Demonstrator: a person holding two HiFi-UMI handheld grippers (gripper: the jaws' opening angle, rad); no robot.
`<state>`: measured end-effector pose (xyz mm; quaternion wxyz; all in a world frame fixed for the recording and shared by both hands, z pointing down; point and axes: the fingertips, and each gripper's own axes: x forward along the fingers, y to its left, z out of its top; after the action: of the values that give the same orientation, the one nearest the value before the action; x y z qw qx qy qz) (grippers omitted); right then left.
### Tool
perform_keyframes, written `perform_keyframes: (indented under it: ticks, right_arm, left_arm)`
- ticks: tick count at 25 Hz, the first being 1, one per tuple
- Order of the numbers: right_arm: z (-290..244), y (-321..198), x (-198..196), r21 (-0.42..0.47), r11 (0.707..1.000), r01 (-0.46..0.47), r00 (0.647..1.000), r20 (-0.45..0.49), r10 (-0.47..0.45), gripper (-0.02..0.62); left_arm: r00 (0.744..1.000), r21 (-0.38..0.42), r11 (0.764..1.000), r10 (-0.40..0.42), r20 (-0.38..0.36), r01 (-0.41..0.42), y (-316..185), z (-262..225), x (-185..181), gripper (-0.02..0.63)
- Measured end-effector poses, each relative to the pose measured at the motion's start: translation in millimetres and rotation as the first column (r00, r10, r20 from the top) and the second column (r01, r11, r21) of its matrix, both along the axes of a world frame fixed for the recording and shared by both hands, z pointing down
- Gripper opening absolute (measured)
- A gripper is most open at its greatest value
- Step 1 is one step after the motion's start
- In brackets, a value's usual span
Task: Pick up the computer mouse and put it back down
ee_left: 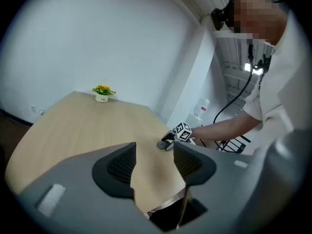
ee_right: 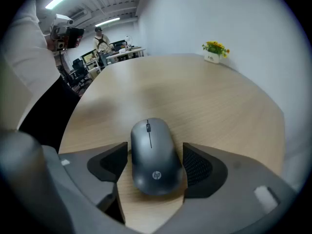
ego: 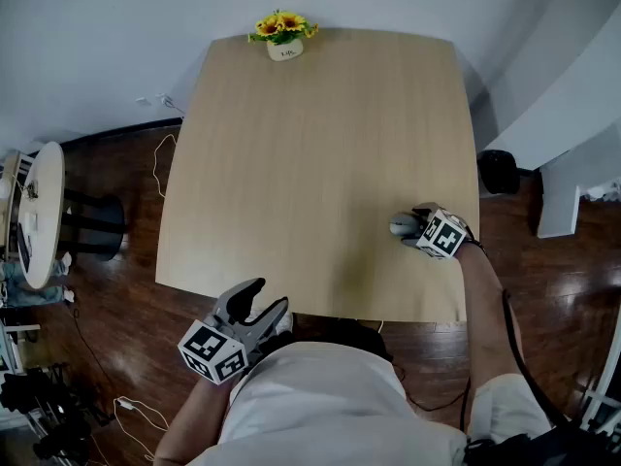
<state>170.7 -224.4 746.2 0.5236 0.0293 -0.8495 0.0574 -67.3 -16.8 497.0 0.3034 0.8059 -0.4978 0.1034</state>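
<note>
A grey computer mouse [ee_right: 153, 157] lies lengthwise between the two black pads of my right gripper [ee_right: 152, 164], and both pads touch its sides. Whether it rests on the wooden table [ego: 320, 144] or hangs just above it I cannot tell. From the head view, the mouse [ego: 401, 226] is near the table's right edge, with the right gripper [ego: 411, 229] pointing steeply down over it. My left gripper [ego: 264, 304] is held off the table's near edge, open, with nothing between its jaws. The left gripper view shows its own open jaws [ee_left: 155, 162] and the mouse [ee_left: 165, 143] far across the table.
A small white pot of yellow flowers [ego: 284, 37] stands at the table's far edge. A round side table [ego: 39, 212] is on the floor at the left, a black bin [ego: 499, 171] and a white unit [ego: 572, 115] at the right. Cables lie on the floor.
</note>
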Motion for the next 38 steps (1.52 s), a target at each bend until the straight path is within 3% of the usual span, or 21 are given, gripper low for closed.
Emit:
perform_keyframes:
  ticks: [7,12,20,25,30,38]
  right_arm:
    - [2,6,3,0.026,0.999,-0.029,1.0,-0.008,0.029,0.301]
    - [-18,8,4,0.036,0.971,-0.235,0.971,0.051,0.233,0.299]
    - [-105,56,-15,0.038,0.878,-0.477,0.851,0.271,0.45,0.299]
    - [-152,112,-37,-0.018,0.803,-0.596,0.737,0.385,0.556,0.299]
    - [-198,160,-59,-0.048,0.743,-0.668,0.64,0.472,0.606,0.299]
    - [-267,214,-78,-0.007,0.718,-0.696,0.591,0.563,0.578,0.299]
  left_arm:
    - [0.999,0.021,0.999,-0.032,-0.003,0.032,-3,0,-11,0.216]
    - [1.0,0.034,0.999,-0.01,-0.014,0.011,1,-3,-20,0.216]
    - [0.995,0.081,0.992,0.1,-0.028,-0.097,4,-9,-23,0.216]
    - [0.984,0.102,0.981,0.168,-0.051,-0.163,17,-12,-28,0.216]
    - [0.967,0.126,0.963,0.246,-0.06,-0.237,32,-14,-35,0.218]
    - [0.952,0.161,0.943,0.304,-0.047,-0.293,53,-21,-40,0.218]
